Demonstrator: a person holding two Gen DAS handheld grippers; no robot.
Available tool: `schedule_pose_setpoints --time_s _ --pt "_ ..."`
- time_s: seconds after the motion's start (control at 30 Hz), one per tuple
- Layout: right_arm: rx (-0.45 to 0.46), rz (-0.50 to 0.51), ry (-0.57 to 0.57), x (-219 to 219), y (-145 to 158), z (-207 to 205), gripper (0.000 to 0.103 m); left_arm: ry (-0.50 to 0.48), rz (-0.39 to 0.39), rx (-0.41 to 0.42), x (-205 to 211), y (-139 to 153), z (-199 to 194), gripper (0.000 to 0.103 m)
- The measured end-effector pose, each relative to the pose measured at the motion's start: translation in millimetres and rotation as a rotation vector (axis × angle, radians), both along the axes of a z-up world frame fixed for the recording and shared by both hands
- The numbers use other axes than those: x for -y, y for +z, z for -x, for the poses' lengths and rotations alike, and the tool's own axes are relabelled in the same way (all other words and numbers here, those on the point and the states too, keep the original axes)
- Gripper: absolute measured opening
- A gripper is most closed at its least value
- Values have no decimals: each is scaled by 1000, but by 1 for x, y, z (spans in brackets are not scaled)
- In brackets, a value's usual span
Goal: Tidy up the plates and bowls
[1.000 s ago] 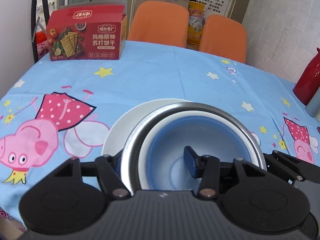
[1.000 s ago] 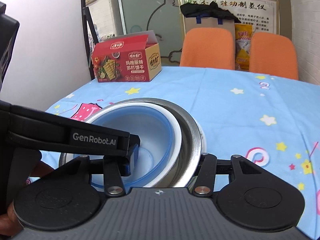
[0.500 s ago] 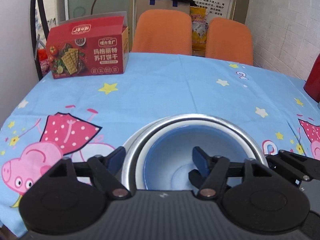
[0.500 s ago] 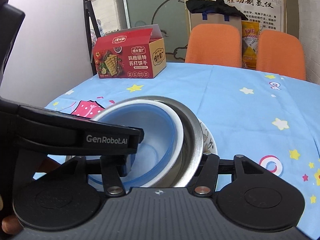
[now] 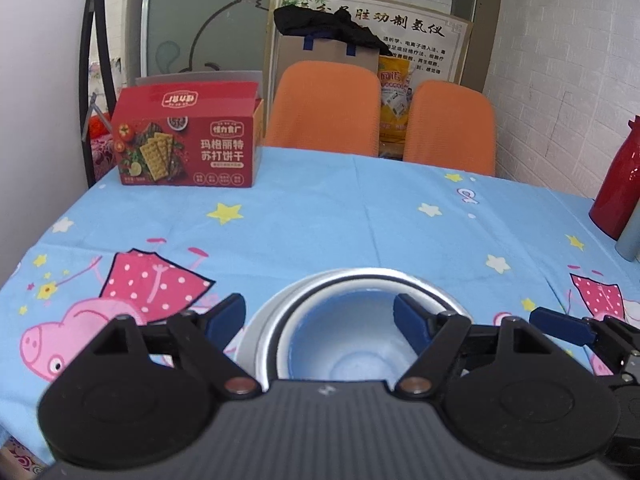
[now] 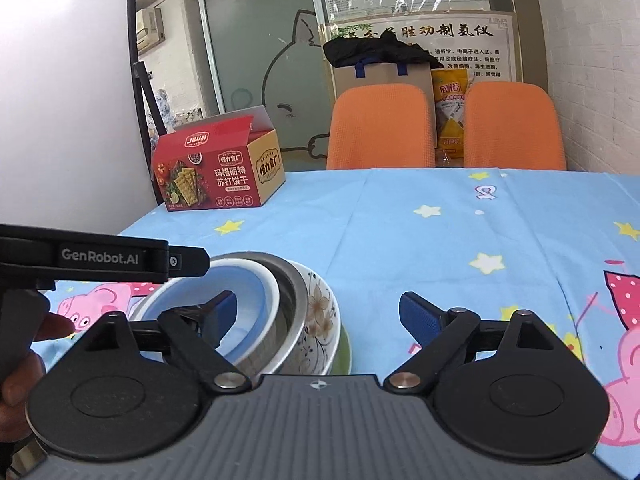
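My left tool [image 5: 320,316] and right tool [image 6: 316,312] both hang spread and empty over the nested bowls [image 6: 276,312] on the bench [image 6: 400,232], stacked blue inside steel inside floral, presumably to save space.

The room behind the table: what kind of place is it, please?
Probably a small shop or clinic waiting area used for dining, not a home kitchen. A health poster hangs on the wall, two orange chairs face a cartoon tablecloth, and a cracker box sits there.
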State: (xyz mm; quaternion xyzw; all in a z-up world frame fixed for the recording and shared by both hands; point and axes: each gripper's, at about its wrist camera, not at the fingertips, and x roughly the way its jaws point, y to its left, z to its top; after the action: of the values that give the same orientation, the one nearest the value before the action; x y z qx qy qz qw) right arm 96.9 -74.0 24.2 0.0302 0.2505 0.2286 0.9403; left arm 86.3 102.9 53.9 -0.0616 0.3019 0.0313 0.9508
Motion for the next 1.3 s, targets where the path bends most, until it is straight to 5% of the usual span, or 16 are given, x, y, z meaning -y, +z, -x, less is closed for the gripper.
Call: schedule_pose_setpoints --time_s 0.37,0.7,1.3 --pt "34 15 -162 48 1 46 103 -75 3 34 44 3 65 76" --pt "33 5 -229 74 -18 102 103 -130 -40 20 75 -32 122 76" --pt "-30 40 -192 63 -39 118 103 -68 -84 -14 69 -57 143 76"
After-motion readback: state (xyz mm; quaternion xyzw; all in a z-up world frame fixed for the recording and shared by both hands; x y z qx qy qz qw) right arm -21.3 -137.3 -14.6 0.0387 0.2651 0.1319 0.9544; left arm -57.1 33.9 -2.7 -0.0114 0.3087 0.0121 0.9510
